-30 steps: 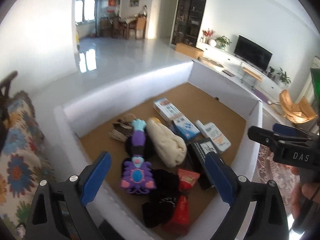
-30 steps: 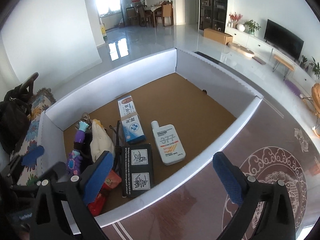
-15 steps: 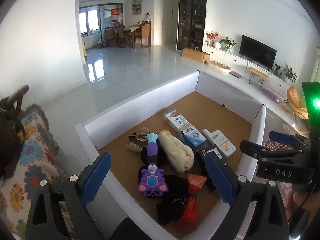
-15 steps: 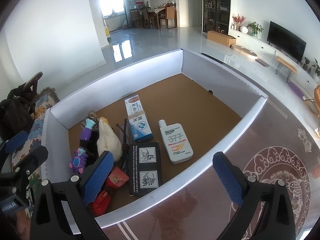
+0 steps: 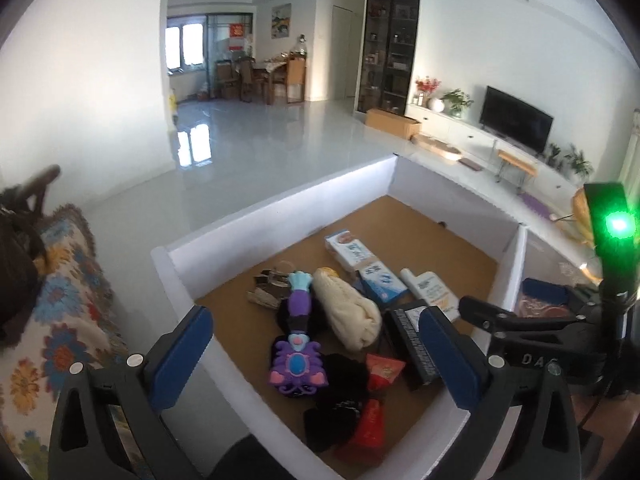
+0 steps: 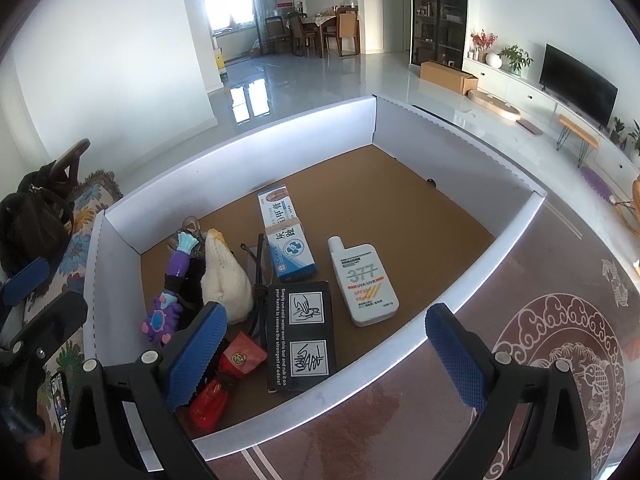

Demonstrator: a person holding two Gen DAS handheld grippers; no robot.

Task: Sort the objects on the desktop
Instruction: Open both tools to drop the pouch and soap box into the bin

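White-walled tray (image 6: 472, 264) — cork floor, on patterned rug (image 6: 560, 344).

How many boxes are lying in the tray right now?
2. The blue-and-white carton lies mid-tray, just left of the white sunscreen bottle; the black box lies nearer the front wall. The pile at left could hide more.

I see bright daylight from the far windows (image 6: 236, 12) at twelve o'clock, mirrored as glare on the glossy floor (image 6: 250, 100). Fisheye bending and dark vignetting crowd every corner, and a green lamp (image 5: 618, 225) flares at three o'clock.
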